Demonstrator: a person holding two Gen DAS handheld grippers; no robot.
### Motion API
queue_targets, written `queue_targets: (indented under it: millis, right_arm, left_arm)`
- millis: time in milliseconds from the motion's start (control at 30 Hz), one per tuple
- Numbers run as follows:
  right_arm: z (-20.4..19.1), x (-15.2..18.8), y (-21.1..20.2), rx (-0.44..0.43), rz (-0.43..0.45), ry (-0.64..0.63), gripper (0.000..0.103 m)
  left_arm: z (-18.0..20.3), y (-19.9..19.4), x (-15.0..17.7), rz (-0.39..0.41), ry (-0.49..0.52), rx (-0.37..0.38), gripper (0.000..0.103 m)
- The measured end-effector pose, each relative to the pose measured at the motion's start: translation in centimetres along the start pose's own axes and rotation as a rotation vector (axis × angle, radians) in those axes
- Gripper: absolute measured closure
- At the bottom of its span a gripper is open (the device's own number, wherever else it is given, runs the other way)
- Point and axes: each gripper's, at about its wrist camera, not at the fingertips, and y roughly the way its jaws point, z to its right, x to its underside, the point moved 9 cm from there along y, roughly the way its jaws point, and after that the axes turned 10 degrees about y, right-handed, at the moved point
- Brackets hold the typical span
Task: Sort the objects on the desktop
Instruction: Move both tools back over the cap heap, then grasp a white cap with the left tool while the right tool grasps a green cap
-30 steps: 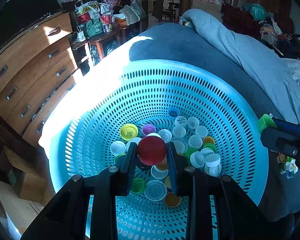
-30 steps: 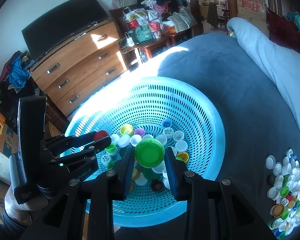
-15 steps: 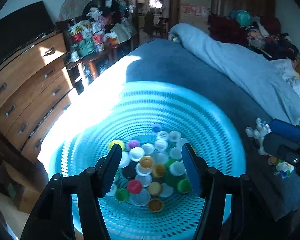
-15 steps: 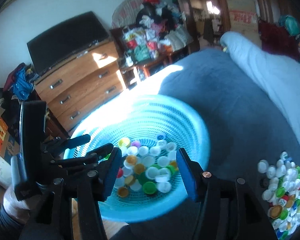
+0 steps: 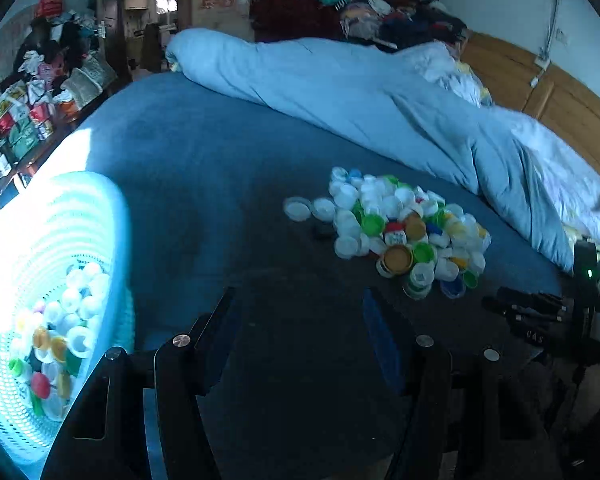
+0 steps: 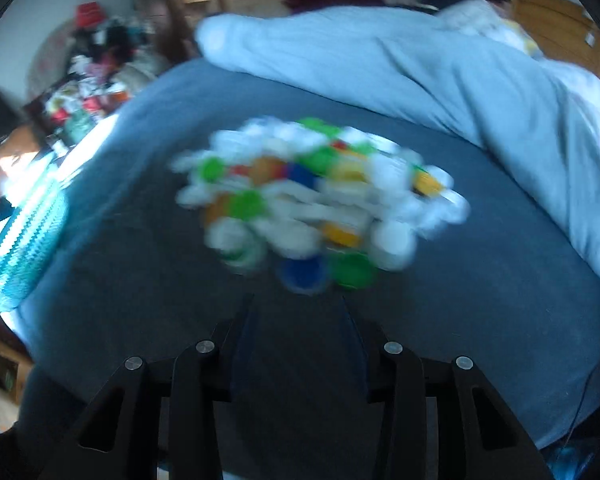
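The left gripper hangs wide apart and empty above the dark blue bed sheet. The right gripper is also spread, holding nothing, just before the blurred heap of mixed plastic bottle caps. The perforated turquoise plastic basket stands at the left, with caps inside.

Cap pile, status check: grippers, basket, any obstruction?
Left gripper open, empty. Right gripper open, empty, facing cap pile. Basket at left, holds caps. Nothing between right gripper and pile.
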Motion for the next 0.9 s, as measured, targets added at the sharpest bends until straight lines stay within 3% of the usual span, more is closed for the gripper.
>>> queue_targets:
  millis: [233, 267, 300, 600, 800, 833, 867, 900]
  right_arm:
    - [0.9, -1.2, 3.9, 0.001, -0.035, -0.043, 0.058]
    - [1.0, -1.2, 4.3, -0.005, -0.038, -0.041, 0.06]
    - [1.2, -1.3, 4.3, -0.013, -0.03, -0.036, 0.069]
    - [2.7, 0.1, 0.6, -0.159, 0.01, 0.087, 0.071]
    - [2.6, -1.3, -0.3, -0.183, 0.069, 0.092, 0.071]
    - [2.8, -1.6, -0.6, -0.183, 0.083, 0.09, 0.071]
    - [3.0, -1.9, -1.0, -0.188, 0.095, 0.09, 0.071]
    - [3.1, -2.0, -1.1, -0.191, 0.097, 0.092, 0.071]
  left_arm:
    - [3.6, 3.3, -0.9, -0.017, 0.049, 0.02, 0.047]
    - [4.1, 4.1, -1.0, -0.017, 0.058, 0.029, 0.047]
    - [4.8, 5.1, -1.1, -0.024, 0.062, 0.042, 0.047]
    - [12.0, 11.8, -1.5, 0.025, 0.155, 0.16, 0.047]
    - [13.0, 14.1, -2.0, 0.026, 0.192, 0.113, 0.047]
    - [13.1, 14.4, -1.8, 0.013, 0.201, 0.115, 0.054]
    - [13.0, 14.5, -1.5, 0.003, 0.202, 0.128, 0.069]
    - [12.7, 14.3, -1.6, 0.003, 0.194, 0.119, 0.092]
